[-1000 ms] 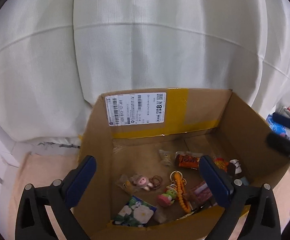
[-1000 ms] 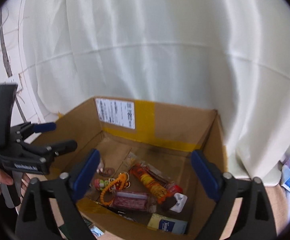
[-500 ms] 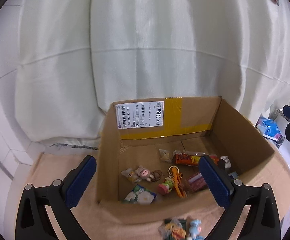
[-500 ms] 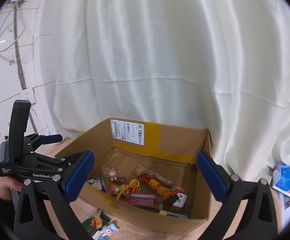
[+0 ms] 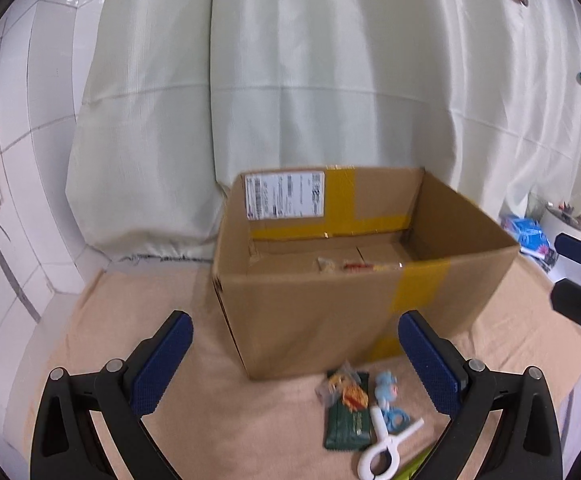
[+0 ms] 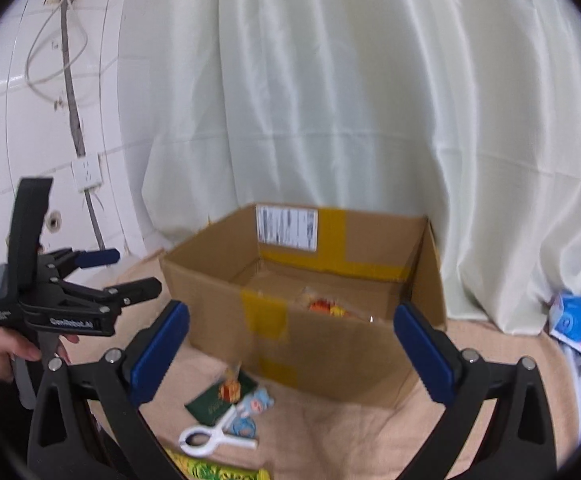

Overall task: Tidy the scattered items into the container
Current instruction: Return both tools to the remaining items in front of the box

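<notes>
We hold the left hand-held gripper [image 5: 294, 364] and right hand-held gripper [image 6: 290, 354] spread wide, empty. Just ahead, white clip [image 5: 386, 446], green packet [image 5: 346, 424] and blue toy [image 5: 386, 388] lie on the beige worktop [image 5: 130, 320] before the cardboard box [image 5: 330, 300].

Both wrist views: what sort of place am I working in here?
Probably a makeshift indoor recording corner, not a lived-in room: a pale draped curtain as backdrop, a white tiled wall with a loose cable, and an open brown cardboard box on a beige cloth-covered surface.
</notes>
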Demonstrator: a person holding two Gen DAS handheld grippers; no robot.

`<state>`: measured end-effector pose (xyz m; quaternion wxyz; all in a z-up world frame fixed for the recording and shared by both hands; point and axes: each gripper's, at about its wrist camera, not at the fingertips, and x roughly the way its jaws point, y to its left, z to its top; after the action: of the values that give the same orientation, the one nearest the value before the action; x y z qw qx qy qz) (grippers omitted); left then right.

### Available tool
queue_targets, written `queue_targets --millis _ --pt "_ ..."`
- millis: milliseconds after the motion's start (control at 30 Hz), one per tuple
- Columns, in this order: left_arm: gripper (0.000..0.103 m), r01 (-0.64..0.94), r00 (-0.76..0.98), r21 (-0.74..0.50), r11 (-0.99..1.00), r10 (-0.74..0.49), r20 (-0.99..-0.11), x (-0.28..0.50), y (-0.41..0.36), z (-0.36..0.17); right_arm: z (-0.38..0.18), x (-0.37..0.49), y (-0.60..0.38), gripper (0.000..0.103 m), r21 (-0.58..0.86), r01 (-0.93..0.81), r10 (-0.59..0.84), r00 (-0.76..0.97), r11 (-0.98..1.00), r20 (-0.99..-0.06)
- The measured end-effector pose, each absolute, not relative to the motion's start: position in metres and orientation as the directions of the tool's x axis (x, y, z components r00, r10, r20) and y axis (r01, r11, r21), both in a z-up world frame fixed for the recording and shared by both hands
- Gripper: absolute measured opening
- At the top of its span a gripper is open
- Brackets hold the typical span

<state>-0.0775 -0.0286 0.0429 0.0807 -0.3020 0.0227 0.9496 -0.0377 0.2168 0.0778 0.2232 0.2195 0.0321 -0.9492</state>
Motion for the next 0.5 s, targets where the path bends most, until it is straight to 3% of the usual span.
queue_targets --millis 500 --pt "0.103 -0.204 -0.693 -0.014 -0.979 0.155 -0.704 -0.09 -0.013 -0.056 -0.005 -0.049 0.218 0.103 0.152 0.414 -0.419 -0.691 -0.897 -0.589"
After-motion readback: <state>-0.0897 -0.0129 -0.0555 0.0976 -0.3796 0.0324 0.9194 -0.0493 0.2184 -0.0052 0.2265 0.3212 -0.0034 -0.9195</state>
